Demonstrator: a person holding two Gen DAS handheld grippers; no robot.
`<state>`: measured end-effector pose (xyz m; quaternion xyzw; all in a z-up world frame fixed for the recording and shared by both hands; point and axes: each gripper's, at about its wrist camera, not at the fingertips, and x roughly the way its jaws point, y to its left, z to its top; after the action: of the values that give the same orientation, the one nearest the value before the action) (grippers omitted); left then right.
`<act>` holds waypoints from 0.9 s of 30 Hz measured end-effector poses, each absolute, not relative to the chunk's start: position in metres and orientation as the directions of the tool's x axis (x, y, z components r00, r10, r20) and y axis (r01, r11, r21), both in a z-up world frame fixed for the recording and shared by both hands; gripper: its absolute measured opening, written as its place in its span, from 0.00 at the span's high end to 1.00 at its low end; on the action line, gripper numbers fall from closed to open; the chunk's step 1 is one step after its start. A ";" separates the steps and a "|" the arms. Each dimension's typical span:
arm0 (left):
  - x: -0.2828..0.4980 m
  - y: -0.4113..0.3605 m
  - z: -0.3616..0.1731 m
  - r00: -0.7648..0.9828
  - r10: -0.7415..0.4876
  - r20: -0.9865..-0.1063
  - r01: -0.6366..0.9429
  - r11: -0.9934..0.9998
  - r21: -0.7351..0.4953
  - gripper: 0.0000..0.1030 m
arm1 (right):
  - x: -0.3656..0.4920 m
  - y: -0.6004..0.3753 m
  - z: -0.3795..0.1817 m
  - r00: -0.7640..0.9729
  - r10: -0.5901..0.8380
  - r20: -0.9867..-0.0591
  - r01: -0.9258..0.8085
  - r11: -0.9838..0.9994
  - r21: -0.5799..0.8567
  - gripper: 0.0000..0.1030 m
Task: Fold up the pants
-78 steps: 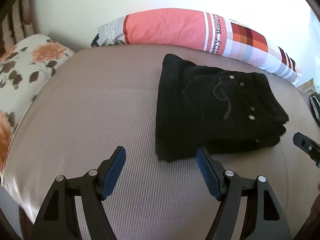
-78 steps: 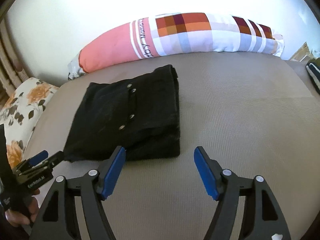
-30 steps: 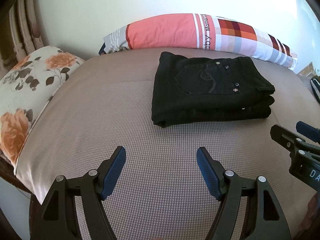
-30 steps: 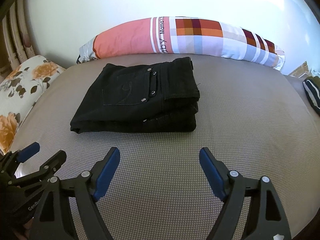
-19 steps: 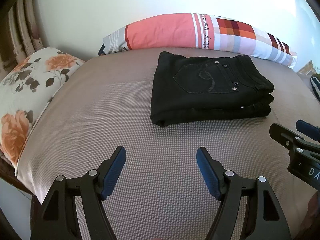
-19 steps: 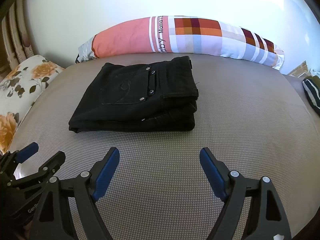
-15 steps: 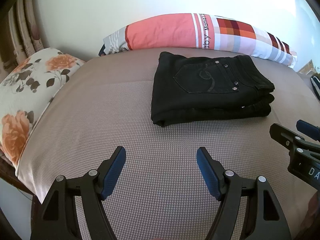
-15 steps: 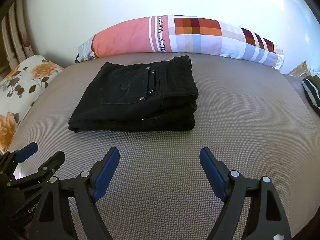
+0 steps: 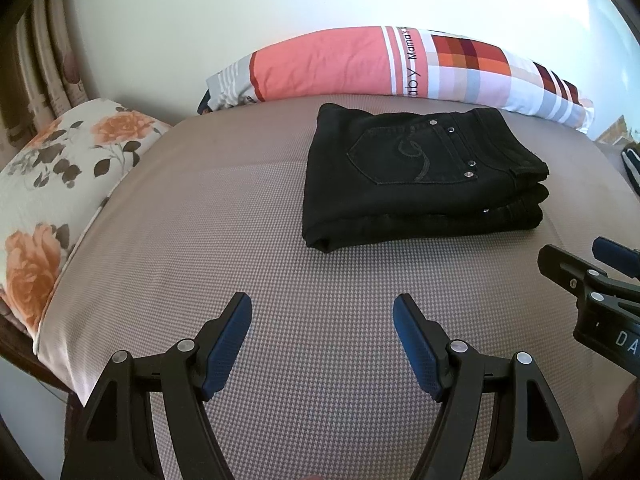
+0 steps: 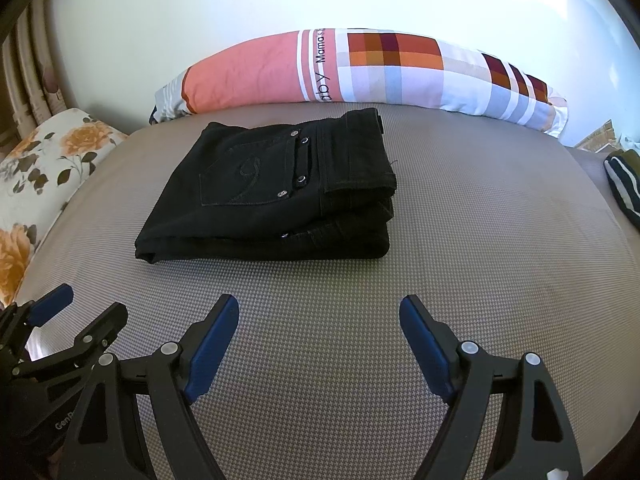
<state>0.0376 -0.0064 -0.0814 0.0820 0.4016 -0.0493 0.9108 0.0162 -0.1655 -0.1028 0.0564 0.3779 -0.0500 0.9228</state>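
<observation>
Pants (image 9: pixel 420 176) folded; both tools (image 9: pixel 322 320) (image 10: pixel 320 320) agape.

Taupe bed (image 9: pixel 224 264) carries folded black pants (image 9: pixel 416 176) and patchwork bolster (image 9: pixel 392 68).

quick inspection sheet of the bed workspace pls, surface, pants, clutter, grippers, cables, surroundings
surface: grey-brown woven bed cover, smooth, bare in front of both tools
job's things: black pants folded in a compact stack, back pocket up, lying free
clutter: dark striped cloth at the right edge
grippers: left hand-held gripper and right hand-held gripper both open, empty, apart from the pants
cables: nothing seen
surroundings: long patchwork pillow against the pale wall behind the pants; floral pillow at left; curtain beyond it
</observation>
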 end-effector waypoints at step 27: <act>0.042 -0.007 -0.085 0.664 -0.029 -0.747 0.184 0.975 0.125 0.29 | 0.018 -0.167 -0.107 0.703 -0.050 -0.709 0.135 0.989 0.065 0.21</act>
<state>0.0422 -0.0068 -0.0846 0.0951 0.4057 -0.0587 0.9072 0.0180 -0.1669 -0.1071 0.0558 0.3819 -0.0501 0.9212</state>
